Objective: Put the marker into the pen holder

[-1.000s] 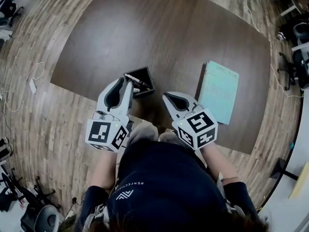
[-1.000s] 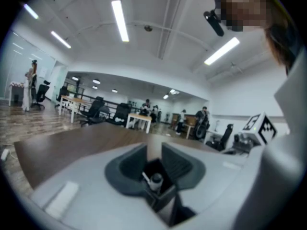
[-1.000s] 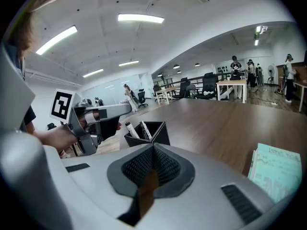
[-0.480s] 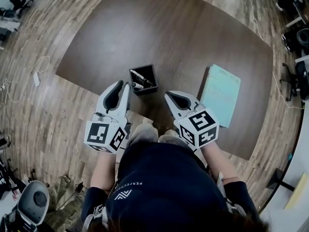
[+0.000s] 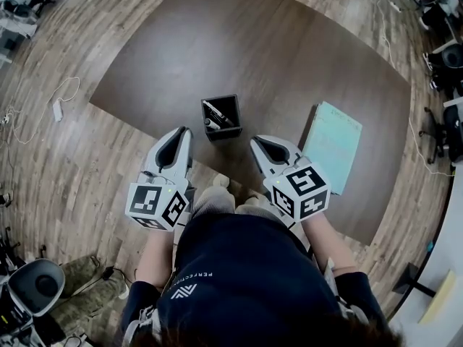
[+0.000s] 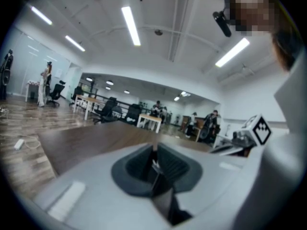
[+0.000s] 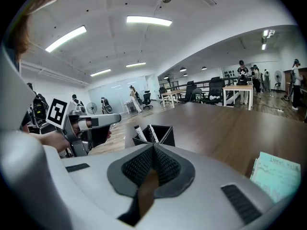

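Observation:
The black square pen holder (image 5: 221,116) stands near the front edge of the dark table (image 5: 289,56); two markers (image 5: 215,112) lean inside it. In the right gripper view the holder (image 7: 163,135) shows just beyond my jaws, with the white markers (image 7: 139,132) sticking out. My left gripper (image 5: 183,131) is shut and empty, short of the holder on its left. My right gripper (image 5: 255,141) is shut and empty too, on the holder's near right. In the left gripper view the left gripper (image 6: 154,153) points over the table's edge and the holder is out of sight.
A pale green notebook (image 5: 333,145) lies on the table right of the right gripper, also visible as the notebook (image 7: 277,176) in the right gripper view. A white power strip and cable (image 5: 56,109) lie on the wooden floor at left. Office chairs and desks stand around the room.
Both grippers have drawn back toward the person's body. The left gripper's tip, which was beside the pen holder, now stands apart from it. The markers stay in the holder.

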A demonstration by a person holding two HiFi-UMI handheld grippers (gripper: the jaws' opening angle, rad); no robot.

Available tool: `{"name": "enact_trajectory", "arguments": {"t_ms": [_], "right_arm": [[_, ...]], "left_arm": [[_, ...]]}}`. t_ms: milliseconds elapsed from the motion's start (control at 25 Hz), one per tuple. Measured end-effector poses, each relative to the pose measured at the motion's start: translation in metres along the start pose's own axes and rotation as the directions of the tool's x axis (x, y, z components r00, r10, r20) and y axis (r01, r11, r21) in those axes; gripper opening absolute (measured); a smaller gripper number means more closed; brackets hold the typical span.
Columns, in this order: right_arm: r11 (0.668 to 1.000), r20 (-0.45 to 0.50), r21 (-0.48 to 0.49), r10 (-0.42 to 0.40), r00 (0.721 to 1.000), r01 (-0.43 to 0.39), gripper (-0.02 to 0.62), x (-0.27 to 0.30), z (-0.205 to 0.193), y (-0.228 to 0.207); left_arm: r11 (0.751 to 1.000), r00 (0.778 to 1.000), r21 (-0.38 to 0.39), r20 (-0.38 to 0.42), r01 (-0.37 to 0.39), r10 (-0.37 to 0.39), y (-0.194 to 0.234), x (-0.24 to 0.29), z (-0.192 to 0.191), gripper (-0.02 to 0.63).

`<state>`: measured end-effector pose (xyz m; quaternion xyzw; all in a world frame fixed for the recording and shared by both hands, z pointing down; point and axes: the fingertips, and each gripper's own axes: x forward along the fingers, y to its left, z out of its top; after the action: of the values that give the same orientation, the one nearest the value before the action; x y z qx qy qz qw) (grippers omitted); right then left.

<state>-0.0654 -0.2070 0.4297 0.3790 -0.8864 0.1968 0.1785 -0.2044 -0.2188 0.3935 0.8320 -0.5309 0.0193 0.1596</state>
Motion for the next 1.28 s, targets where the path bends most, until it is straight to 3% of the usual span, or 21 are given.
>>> {"name": "enact_trajectory", "arguments": {"t_ms": [1280], "right_arm": [[0.998, 0.024, -0.054, -0.042, 0.999, 0.043, 0.000, -0.008, 0.006, -0.002]], "left_arm": [[1.000, 0.996, -0.019, -0.088, -0.012, 0.011, -0.004, -0.009, -0.023, 0.006]]}}
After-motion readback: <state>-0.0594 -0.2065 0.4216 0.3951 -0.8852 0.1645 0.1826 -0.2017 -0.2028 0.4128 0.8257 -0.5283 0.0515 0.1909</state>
